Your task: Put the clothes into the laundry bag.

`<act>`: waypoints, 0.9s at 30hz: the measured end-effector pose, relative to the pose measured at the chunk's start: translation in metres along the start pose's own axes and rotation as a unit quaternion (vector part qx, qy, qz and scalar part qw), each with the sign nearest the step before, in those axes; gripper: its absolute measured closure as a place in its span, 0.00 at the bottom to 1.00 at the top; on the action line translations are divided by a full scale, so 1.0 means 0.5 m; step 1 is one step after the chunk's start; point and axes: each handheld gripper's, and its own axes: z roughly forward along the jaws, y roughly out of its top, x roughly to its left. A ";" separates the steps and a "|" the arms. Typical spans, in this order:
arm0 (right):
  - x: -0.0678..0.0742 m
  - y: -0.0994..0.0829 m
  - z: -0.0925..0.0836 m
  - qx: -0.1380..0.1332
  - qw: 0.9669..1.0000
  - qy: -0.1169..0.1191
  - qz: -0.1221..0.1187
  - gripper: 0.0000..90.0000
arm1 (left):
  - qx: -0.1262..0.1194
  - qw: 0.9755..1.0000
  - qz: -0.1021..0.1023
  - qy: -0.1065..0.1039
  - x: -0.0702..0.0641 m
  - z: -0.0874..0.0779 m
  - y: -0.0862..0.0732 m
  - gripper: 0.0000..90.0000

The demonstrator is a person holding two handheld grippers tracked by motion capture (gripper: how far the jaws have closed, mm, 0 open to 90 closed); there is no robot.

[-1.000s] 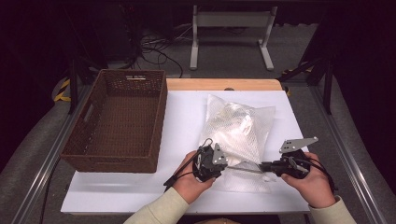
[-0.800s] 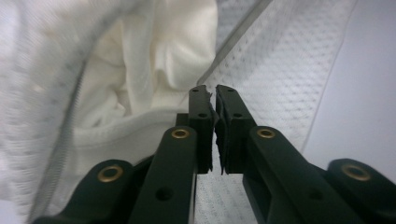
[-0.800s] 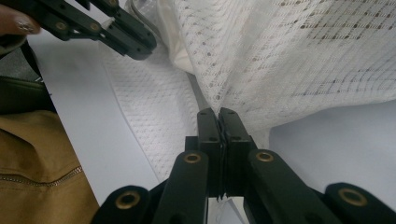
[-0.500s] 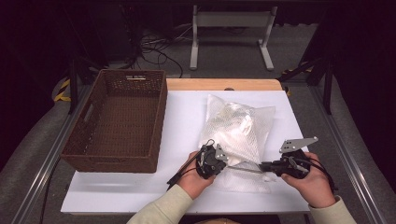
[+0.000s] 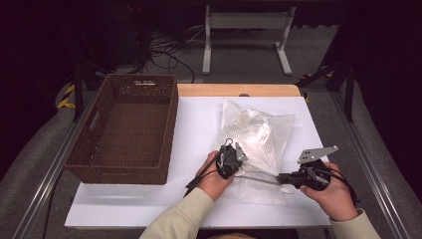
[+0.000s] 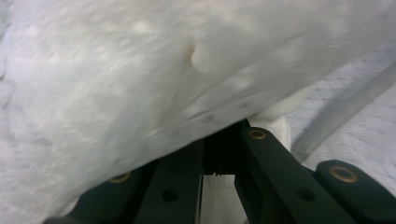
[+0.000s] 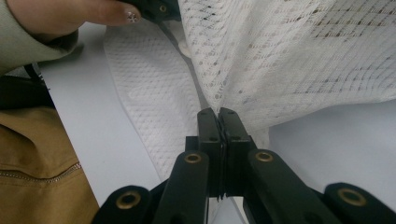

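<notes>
Mesh bag (image 5: 256, 144) lies on white worktop (image 5: 199, 129), approx 3 o'clock of wicker basket (image 5: 127, 127). L gripper (image 5: 238, 169) jaws just closed on near edge fabric; R gripper (image 5: 281, 177) jaws clamped shut on same edge. Lift both evenly, keep edge taut, swing toward 9 o'clock w/o snagging basket rim.

Basket (image 5: 127, 130) left on table (image 5: 199, 124); mesh bag (image 5: 256, 134) right, seemingly empty basket.

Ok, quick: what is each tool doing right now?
Left tool: closed on the near edge of the white mesh bag.
Right tool: closed on the same bag's near edge.
</notes>
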 end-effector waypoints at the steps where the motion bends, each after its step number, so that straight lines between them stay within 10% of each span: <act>1: 0.000 0.000 0.000 0.000 1.000 0.000 0.001 0.99 | -0.002 1.000 -0.002 0.000 0.002 0.000 -0.001 1.00; 15: 0.000 0.001 -0.004 -0.003 1.000 -0.005 0.000 0.99 | 0.006 0.998 0.024 -0.058 -0.030 -0.095 -0.023 0.90; 22: 0.002 0.001 0.000 -0.003 1.000 -0.003 0.001 0.98 | 0.036 0.996 0.029 -0.072 -0.029 -0.068 -0.029 0.78; 27: 0.000 0.001 0.000 -0.003 1.000 -0.001 0.001 0.98 | 0.049 0.997 0.042 -0.036 -0.029 -0.046 -0.022 0.83</act>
